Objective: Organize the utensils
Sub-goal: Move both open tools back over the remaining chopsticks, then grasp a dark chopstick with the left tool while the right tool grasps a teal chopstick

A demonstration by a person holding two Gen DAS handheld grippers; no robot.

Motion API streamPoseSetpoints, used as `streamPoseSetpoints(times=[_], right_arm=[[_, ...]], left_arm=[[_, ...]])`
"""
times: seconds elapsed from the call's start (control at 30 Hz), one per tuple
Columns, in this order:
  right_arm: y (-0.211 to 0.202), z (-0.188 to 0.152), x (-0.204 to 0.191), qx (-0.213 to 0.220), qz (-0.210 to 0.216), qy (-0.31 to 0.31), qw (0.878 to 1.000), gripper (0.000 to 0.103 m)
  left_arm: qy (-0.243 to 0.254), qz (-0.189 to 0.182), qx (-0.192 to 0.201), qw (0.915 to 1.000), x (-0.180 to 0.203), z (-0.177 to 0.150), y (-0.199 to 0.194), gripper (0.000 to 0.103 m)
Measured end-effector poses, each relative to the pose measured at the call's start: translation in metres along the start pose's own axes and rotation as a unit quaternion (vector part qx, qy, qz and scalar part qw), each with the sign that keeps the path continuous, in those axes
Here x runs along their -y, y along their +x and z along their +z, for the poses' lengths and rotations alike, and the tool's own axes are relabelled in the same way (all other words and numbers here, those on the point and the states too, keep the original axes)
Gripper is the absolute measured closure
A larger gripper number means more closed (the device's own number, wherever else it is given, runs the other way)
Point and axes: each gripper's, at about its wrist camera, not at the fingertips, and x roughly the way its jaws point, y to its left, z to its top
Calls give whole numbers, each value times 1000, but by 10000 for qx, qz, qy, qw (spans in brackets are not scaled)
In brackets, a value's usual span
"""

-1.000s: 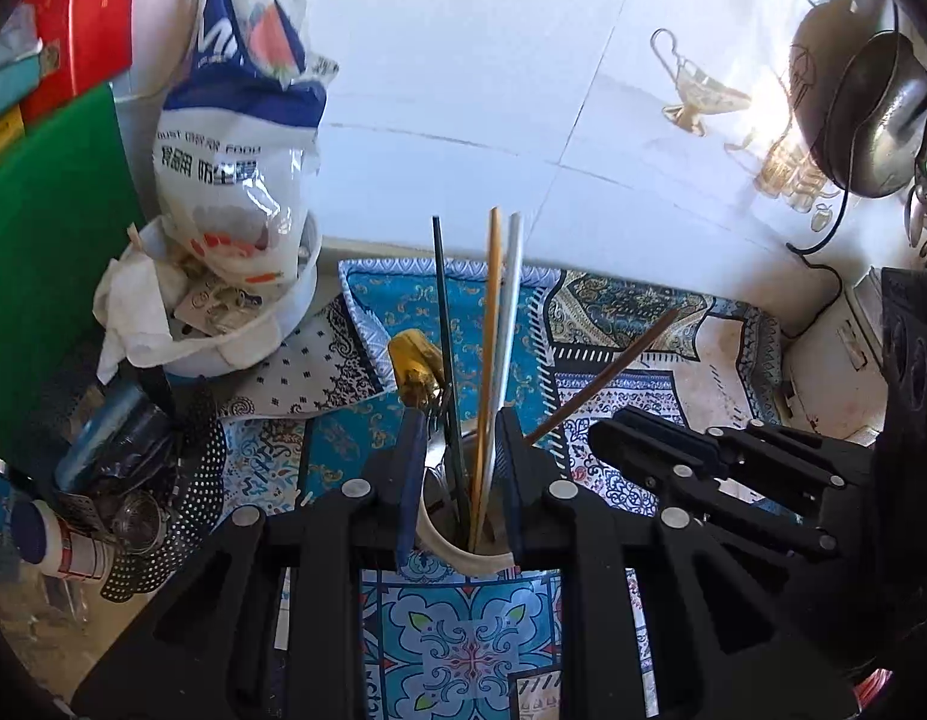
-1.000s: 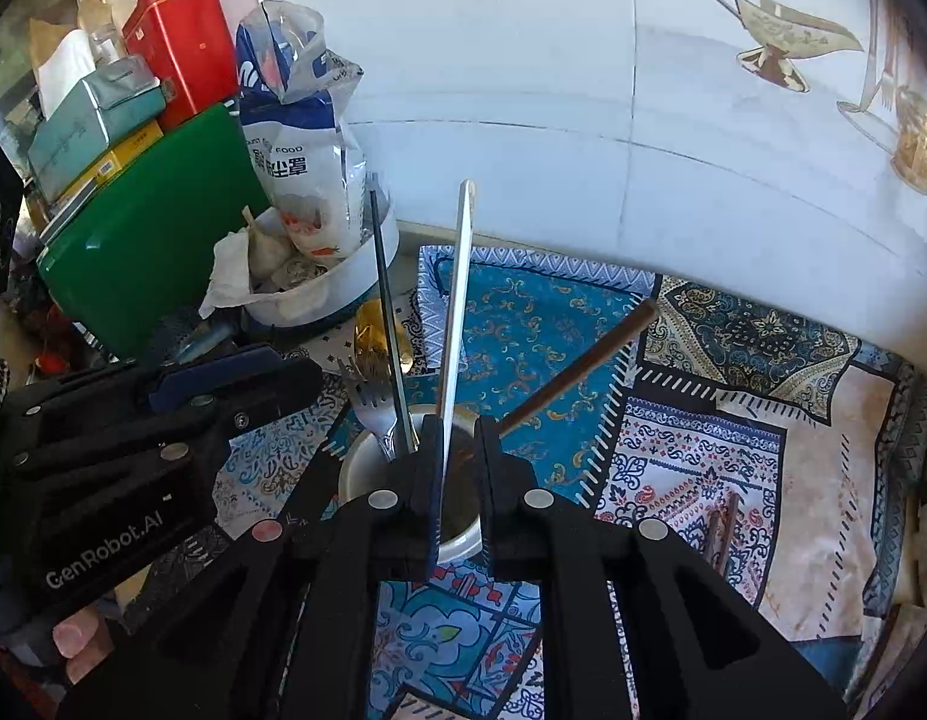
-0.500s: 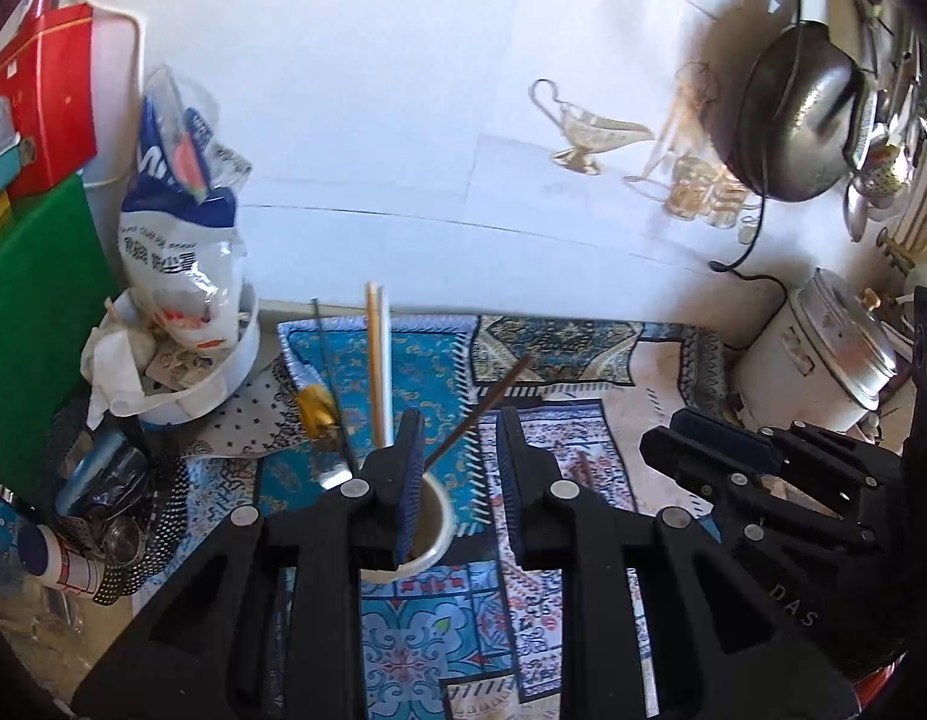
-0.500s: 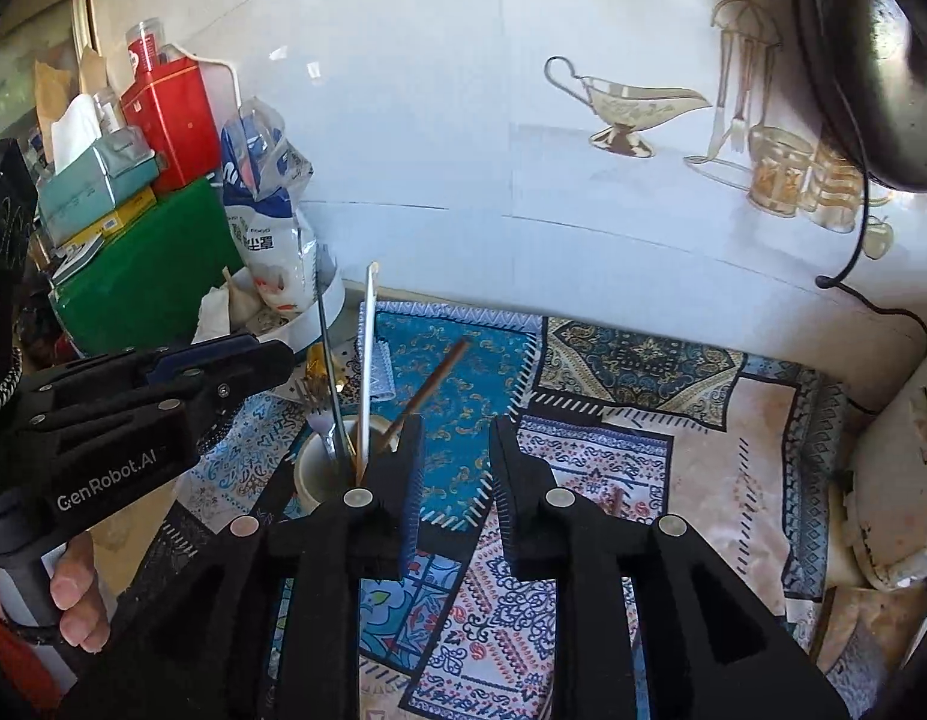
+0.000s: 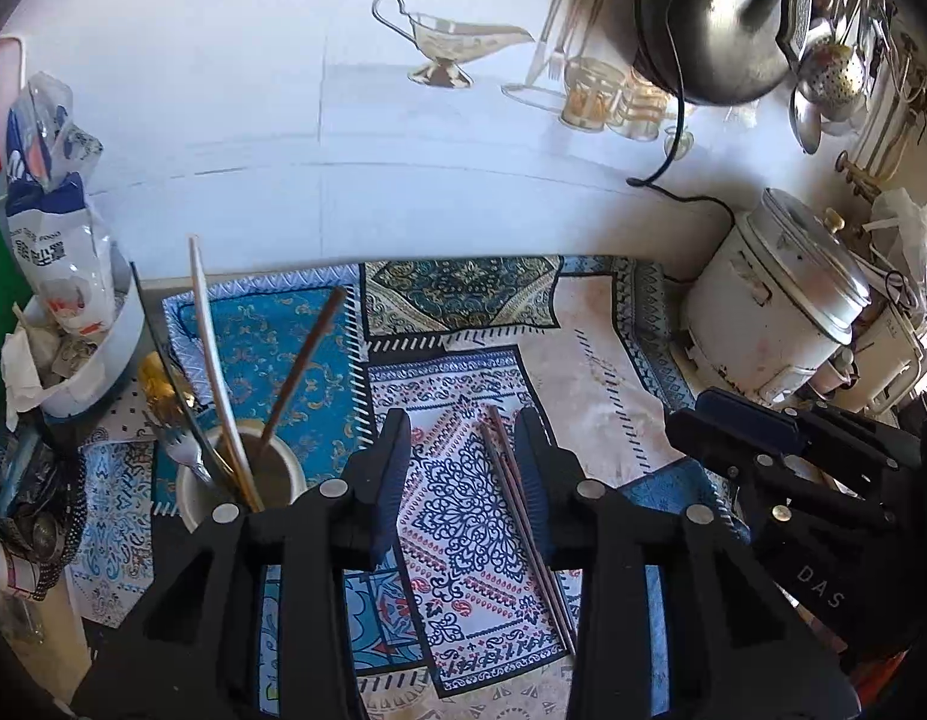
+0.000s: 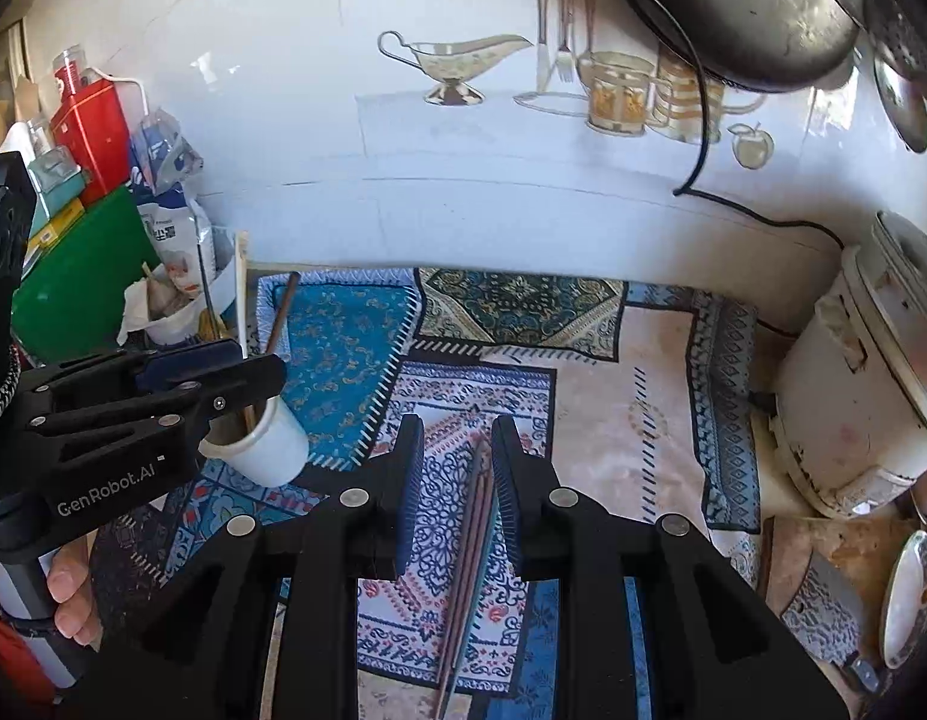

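- A kitchen counter is covered by a patterned blue, white and beige cloth, seen from two cameras mounted on hand-held grippers.
- The left gripper hangs above the cloth with its jaws parted. They have just been opening, and they clasp nothing.
- A pair of dark chopsticks lies flat on the cloth below the left gripper's gap, close to its right-hand finger and running toward the camera.
- The right gripper also hangs over the cloth with a narrow gap between its jaws, gripping nothing. The same chopsticks lie on the cloth beneath that gap.
- A white cup stands on the cloth to the left of both grippers. It holds a fork, a pale chopstick, a brown chopstick, a thin black chopstick and a gold-coloured utensil, all leaning upward.
- A white rice cooker stands at the right edge of the cloth, against the tiled wall.
- A blue-and-white food bag stands in a white bowl at the far left.
- A person's fingers grip the left gripper's handle.
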Motion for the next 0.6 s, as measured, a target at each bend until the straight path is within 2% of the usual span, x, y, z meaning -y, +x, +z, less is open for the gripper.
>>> streamPoseSetpoints(times=[0.17, 0.33, 0.6], right_arm=[[14, -22, 21, -348, -91, 187, 9992, 82], [47, -47, 33, -883, -104, 271, 9957, 82], [103, -82, 41, -1745, 135, 375, 9839, 82]], left_arm=[[90, -49, -530, 9985, 11, -18, 39, 68], [150, 34, -1112, 9937, 15, -42, 78, 68], [116, 211, -1731, 9846, 5, -75, 120, 68]])
